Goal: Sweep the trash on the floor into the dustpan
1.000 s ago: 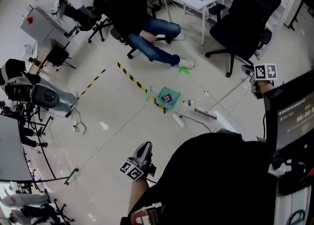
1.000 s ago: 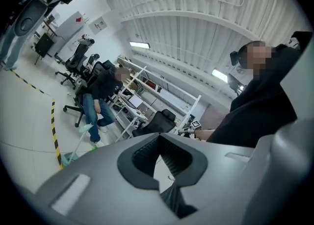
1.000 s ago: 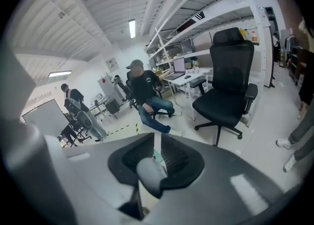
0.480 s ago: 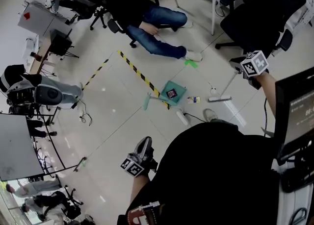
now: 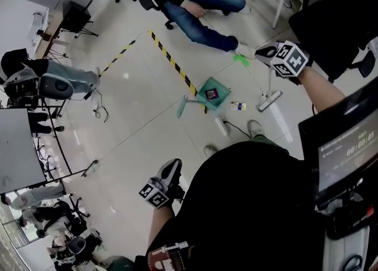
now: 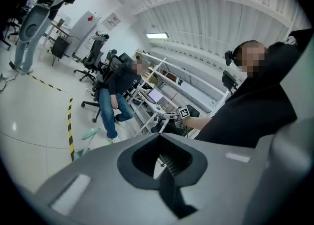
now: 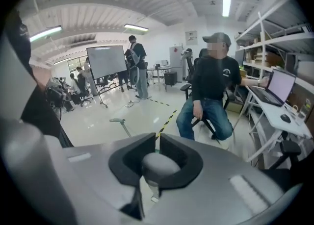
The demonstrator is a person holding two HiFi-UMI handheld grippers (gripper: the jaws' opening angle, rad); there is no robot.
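Note:
A teal dustpan (image 5: 212,94) stands on the pale floor with its long handle (image 5: 183,105) to its left and a small dark piece of trash (image 5: 211,93) inside. A small piece of trash (image 5: 238,105) lies just right of the pan. The broom head (image 5: 270,101) rests on the floor further right. Its stick runs up to my right gripper (image 5: 266,52), which is shut on the rounded grey broom handle end (image 7: 157,165). My left gripper (image 5: 173,169) hangs low near my body, far from the pan, shut with nothing between its jaws (image 6: 159,138).
Yellow-black floor tape (image 5: 174,63) runs up to the dustpan. A seated person's legs (image 5: 204,30) are beyond it, a black office chair (image 5: 331,16) at the right, and a white oblong object (image 5: 221,126) with a black cable near my feet. Equipment stands (image 5: 35,81) crowd the left side.
The right gripper swung left and up in the view with the broom. The broom head shifted a little further from the loose trash. The left gripper hardly moved.

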